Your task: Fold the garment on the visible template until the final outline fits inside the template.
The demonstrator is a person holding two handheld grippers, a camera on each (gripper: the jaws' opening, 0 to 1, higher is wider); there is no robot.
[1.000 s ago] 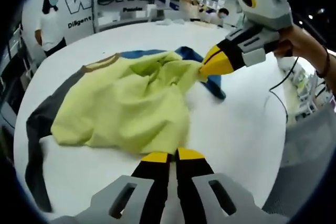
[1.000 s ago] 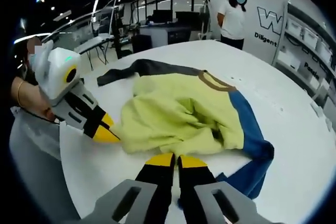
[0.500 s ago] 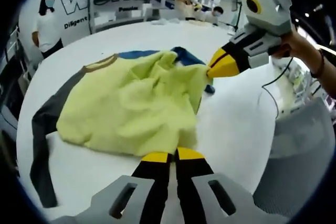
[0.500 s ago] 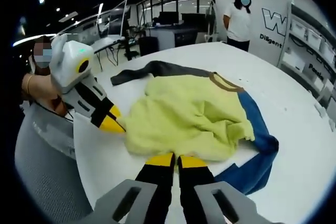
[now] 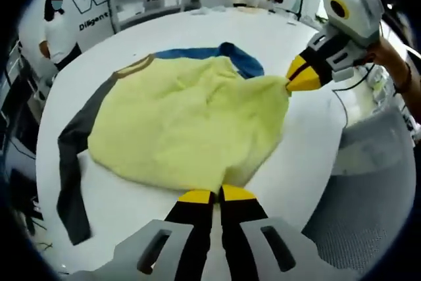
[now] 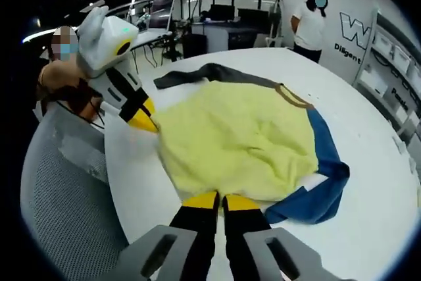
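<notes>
Across the middle of both frames lies the white round worktop (image 5: 309, 162), and on it, spread over most of its centre, the garment (image 5: 191, 129): a yellow top with one grey sleeve (image 5: 72, 156) trailing toward the lower left of the left gripper view and a blue sleeve (image 6: 316, 189) at the lower right of the right gripper view. No template outline can be made out under or around the cloth.

At the bottom centre of the left gripper view, the left gripper (image 5: 209, 195) has its fingers pressed together on the yellow hem. At the upper right of that same view the right gripper (image 5: 302, 78) likewise pinches a hem corner, fingers closed, the cloth drawn taut between the two.

Judging from this, the top is merely laid out and stretched flat; no fold is yet made. Sleeves and body remain to be folded inward.

A person (image 6: 309, 21) stands beyond, at upper right of the right gripper view.
</notes>
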